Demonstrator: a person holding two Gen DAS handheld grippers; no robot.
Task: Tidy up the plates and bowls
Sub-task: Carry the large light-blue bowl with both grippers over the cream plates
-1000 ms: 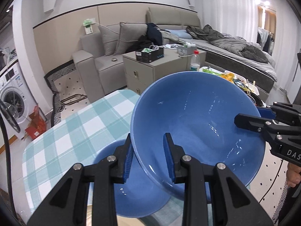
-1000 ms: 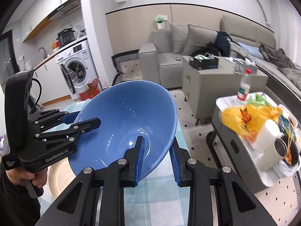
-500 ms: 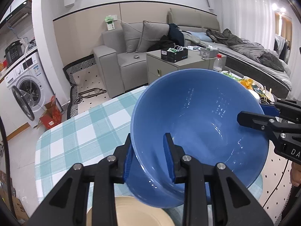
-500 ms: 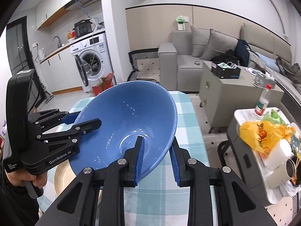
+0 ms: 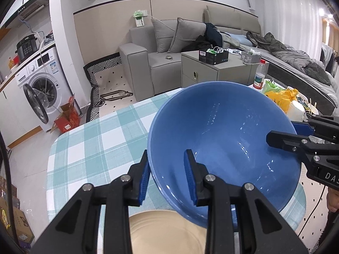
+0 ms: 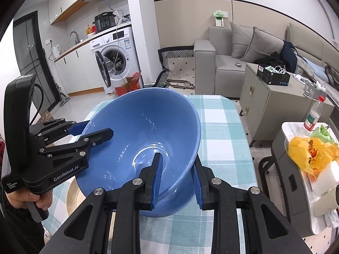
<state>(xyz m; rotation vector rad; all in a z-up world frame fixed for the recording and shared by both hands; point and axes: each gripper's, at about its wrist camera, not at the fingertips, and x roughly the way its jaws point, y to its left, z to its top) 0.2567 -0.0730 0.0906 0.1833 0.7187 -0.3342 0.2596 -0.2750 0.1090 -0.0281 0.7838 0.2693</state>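
Above the checked tablecloth (image 5: 89, 148), a large blue bowl (image 5: 224, 144) is held in the air by both grippers at once, tilted so its opening faces the cameras. The left gripper (image 5: 167, 177) grips the bowl's near rim, one blue-padded finger inside the bowl and the other outside, jaws clamped on the wall. The right gripper (image 6: 177, 182) pinches the opposite rim the same way, its jaws closed on the bowl wall.

Compared with a second ago, the second blue bowl that lay on the cloth under the left gripper is gone from view. In its place a beige plate (image 5: 167, 232) now sits directly below the left gripper's fingers, and it shows as a sliver (image 6: 73, 199) at the left edge of the bowl in the right wrist view. The held bowl's lower edge hangs over the plate's far side; whether they touch cannot be told.

The background has also swung: the washing machine (image 5: 42, 84) and the red box (image 5: 67, 118) beside it now stand well inside the left view, and more tablecloth shows beyond the bowl. The grip of both grippers on the rim is unchanged across the frames. The grey sofa (image 5: 154, 57) and cabinet (image 5: 214, 67) remain behind.
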